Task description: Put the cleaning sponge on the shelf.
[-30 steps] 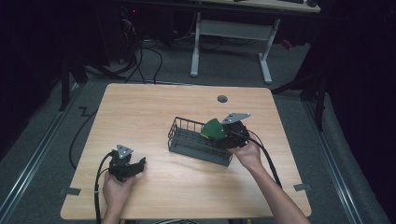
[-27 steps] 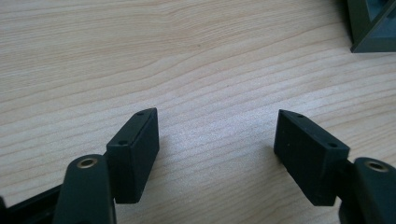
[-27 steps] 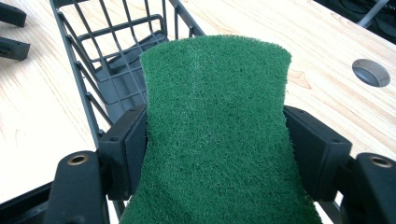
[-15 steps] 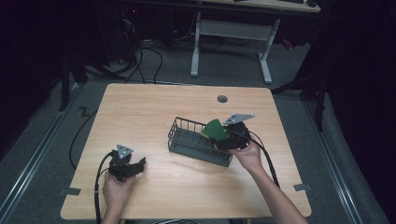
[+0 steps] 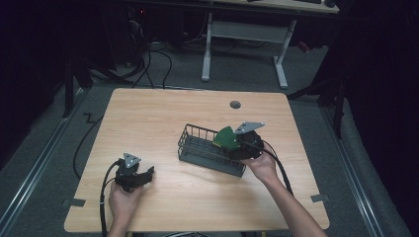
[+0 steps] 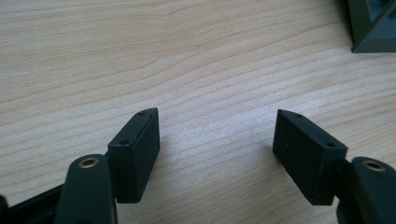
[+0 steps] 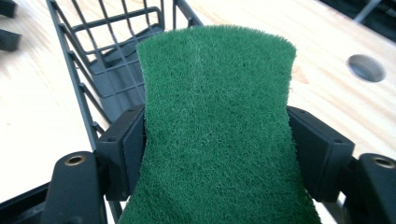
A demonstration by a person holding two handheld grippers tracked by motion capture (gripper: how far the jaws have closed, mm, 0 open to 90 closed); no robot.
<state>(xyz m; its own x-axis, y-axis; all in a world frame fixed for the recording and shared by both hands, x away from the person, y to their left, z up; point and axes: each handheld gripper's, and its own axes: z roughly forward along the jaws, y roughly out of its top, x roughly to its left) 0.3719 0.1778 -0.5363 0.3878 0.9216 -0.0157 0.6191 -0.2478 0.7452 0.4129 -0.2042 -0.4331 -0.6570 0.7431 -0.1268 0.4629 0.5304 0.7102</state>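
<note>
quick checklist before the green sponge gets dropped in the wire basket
1. Grip: right gripper pinches the green scouring sponge at its waist: ok.
2. Sponge above the black wire basket, at its right end: ok.
3. Basket interior under the sponge free: cannot tell.
4. Basket flat on the wooden table: ok.
5. Left gripper open, holding nothing, away from the basket: ok.

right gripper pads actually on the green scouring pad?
Touching. Right gripper view: both black pads press the green scouring pad's edges, pinching it into a waist.
</note>
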